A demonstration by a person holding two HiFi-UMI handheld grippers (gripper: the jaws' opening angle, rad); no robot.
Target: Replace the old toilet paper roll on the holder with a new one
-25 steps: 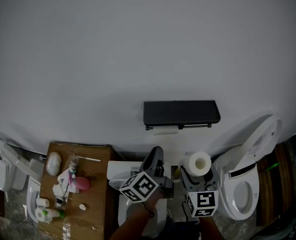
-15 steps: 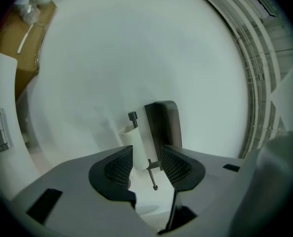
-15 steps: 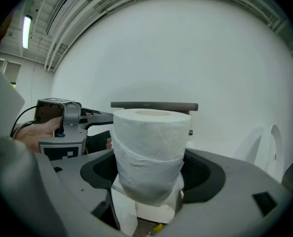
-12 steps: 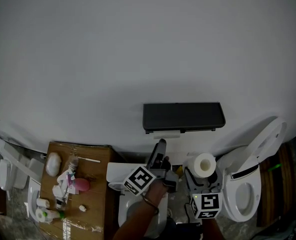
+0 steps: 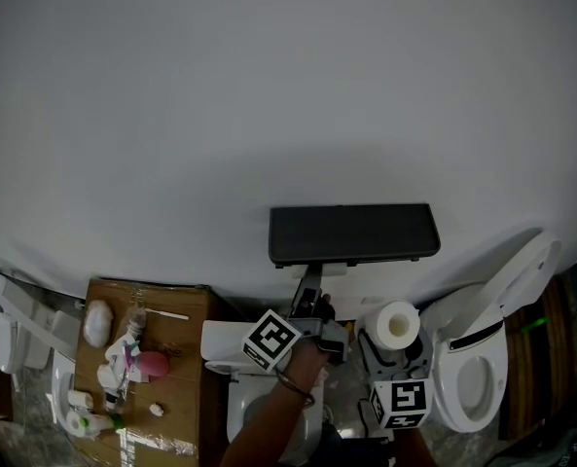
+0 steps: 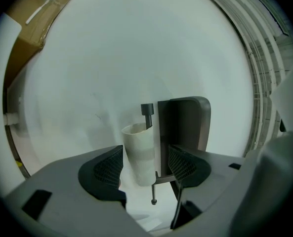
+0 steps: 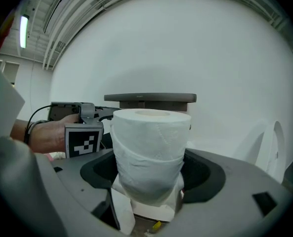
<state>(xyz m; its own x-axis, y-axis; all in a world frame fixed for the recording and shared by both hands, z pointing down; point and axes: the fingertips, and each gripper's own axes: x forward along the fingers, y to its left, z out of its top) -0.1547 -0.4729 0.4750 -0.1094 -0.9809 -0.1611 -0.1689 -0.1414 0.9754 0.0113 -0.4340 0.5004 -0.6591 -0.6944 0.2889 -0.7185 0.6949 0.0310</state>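
Observation:
The black wall holder [image 5: 354, 233] carries the old roll [image 6: 139, 152], a thin, nearly bare white tube on its metal bar. My left gripper [image 5: 309, 292] reaches up under the holder, rolled on its side. Its jaws are opening around the old roll [image 5: 322, 269], with a gap showing on either side in the left gripper view [image 6: 145, 158], so the pads do not press it. Lower right, my right gripper [image 5: 395, 346] is shut on the new, full white toilet paper roll [image 5: 397, 326], held upright [image 7: 148, 152] below the holder [image 7: 150, 98].
A white toilet [image 5: 483, 363] with its lid raised stands at the right. A cardboard box [image 5: 186, 358] at the left holds a pink object [image 5: 152, 365] and several small items. Another white fixture [image 5: 222, 343] sits under my left arm. The wall behind is plain white.
My left gripper has moved up to the holder, rolled on its side, and its jaws have spread apart around the old roll. The right gripper with the new roll sank slightly.

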